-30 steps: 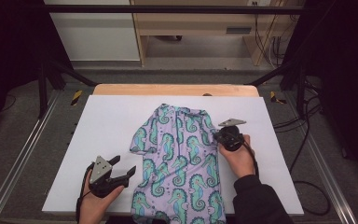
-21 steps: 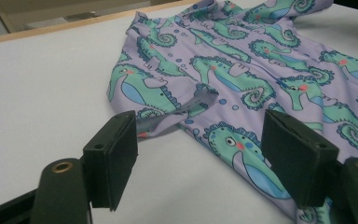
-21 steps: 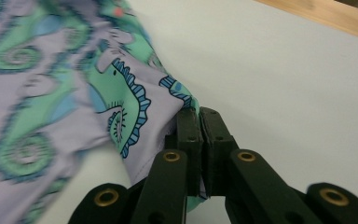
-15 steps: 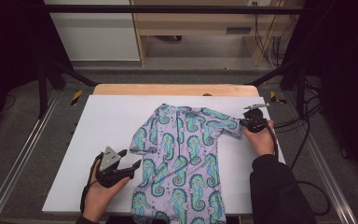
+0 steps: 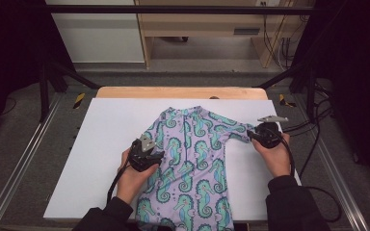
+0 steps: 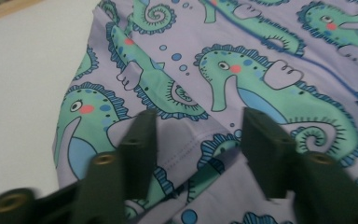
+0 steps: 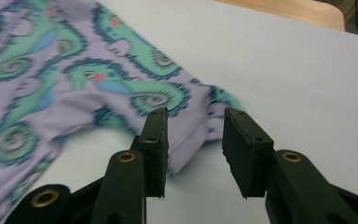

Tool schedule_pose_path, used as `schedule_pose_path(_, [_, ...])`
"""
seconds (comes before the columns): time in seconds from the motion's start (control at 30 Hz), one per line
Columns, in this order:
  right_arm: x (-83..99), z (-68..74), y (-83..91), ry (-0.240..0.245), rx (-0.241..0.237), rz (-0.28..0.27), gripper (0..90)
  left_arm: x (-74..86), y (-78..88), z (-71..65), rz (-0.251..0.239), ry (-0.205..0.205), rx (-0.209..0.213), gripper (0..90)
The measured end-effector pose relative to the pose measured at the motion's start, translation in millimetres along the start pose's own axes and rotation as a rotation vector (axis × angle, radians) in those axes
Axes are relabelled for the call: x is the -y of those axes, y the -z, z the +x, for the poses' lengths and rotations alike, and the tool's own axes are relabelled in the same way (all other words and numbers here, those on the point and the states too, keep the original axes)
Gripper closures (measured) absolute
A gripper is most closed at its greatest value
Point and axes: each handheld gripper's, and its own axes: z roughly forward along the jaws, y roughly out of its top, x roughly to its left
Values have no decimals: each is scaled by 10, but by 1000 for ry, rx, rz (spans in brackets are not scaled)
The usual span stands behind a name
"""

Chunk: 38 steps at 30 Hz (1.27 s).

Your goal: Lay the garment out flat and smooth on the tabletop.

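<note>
- High view: a seahorse-print garment (image 5: pixel 192 163) is lying flat on the white counter (image 5: pixel 106 144), its lower end reaching the near edge. The left hand-held gripper (image 5: pixel 149 156) is sitting over the garment's left side; the right hand-held gripper (image 5: pixel 254 136) is resting at the sleeve tip toward the counter's right edge. Cables (image 5: pixel 313 125) are hanging past that edge.
- Left gripper view: its jaws, just closing, are standing half open over a fabric fold, not pinching it.
- Right gripper view: its jaws, just opening, are standing apart around the sleeve cuff (image 7: pixel 200 135), gripping nothing.

The garment (image 5: pixel 190 163) lies on the table (image 5: pixel 106 144), sleeve (image 5: pixel 233 129) spread right.
</note>
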Motion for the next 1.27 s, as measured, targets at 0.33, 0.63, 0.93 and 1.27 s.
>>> schedule_pose_path(0.33, [399, 330, 474, -19, -124, -112, 586, 6, 155, 440, -66, 2, -70, 890])
schedule_pose_path(0.63, [824, 512, 599, -21, -145, -105, 535, 22, 301, 1184, -120, 89, -196, 894])
schedule_pose_path(0.93, [937, 617, 619, -27, -187, -148, 351, 197, 354, 1432, -230, 185, -256, 664])
schedule_pose_path(1.27, [935, 542, 779, -34, -164, -305, 141, 758, 1024, 797, -419, 237, -93, 118])
